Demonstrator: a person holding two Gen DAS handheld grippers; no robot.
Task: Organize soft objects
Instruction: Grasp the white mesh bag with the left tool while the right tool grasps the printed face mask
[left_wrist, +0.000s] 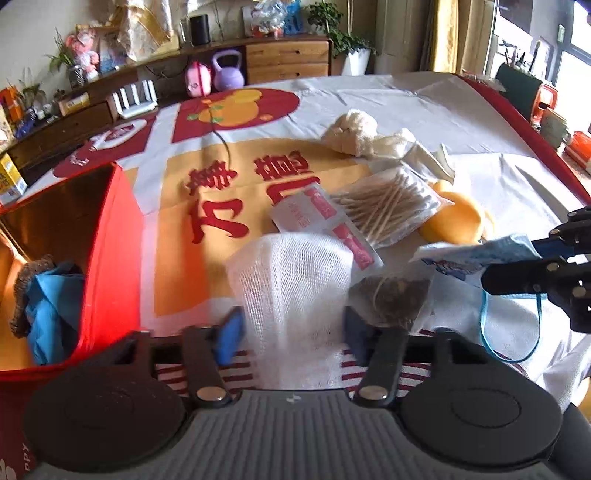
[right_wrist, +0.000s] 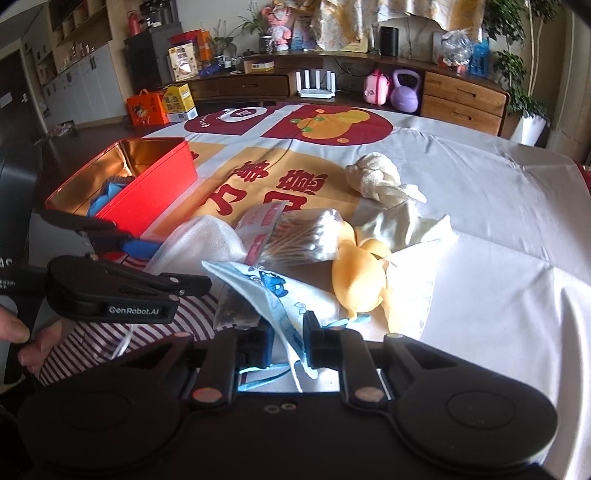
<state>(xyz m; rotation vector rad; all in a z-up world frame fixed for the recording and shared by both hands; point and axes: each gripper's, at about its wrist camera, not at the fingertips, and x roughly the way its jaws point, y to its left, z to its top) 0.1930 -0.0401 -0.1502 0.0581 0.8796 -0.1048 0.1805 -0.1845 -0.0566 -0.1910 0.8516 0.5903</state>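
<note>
My left gripper (left_wrist: 291, 325): fingers half closed on either side of a white mesh bag (left_wrist: 295, 273); the mesh fills the gap, but I cannot tell whether the pads press it.

My right gripper (right_wrist: 286, 343): fingers narrow, clamped on a blue-printed face mask (right_wrist: 273, 291), whose blue ear loop (left_wrist: 509, 332) hangs below in the left view.

Red tin (left_wrist: 92, 258): at 9 o'clock of the mesh bag, lid off, holding a blue cloth (left_wrist: 51, 306) and a brown knitted piece (left_wrist: 26, 291).

Tea sachet (left_wrist: 391, 295): just beside the mesh bag at 3 o'clock, dark contents.

Red-and-white packet (left_wrist: 321, 218): at 12 o'clock of the mesh bag, partly under it.

Cotton swabs (left_wrist: 388, 206): clear bag, touching the packet at its 2 o'clock.

Yellow soft toy (left_wrist: 454, 221): at 3 o'clock of the swabs, touching them.

Knotted cream cloth (left_wrist: 354, 133): far side of the pile, on the printed tablecloth (left_wrist: 443, 110).
</note>
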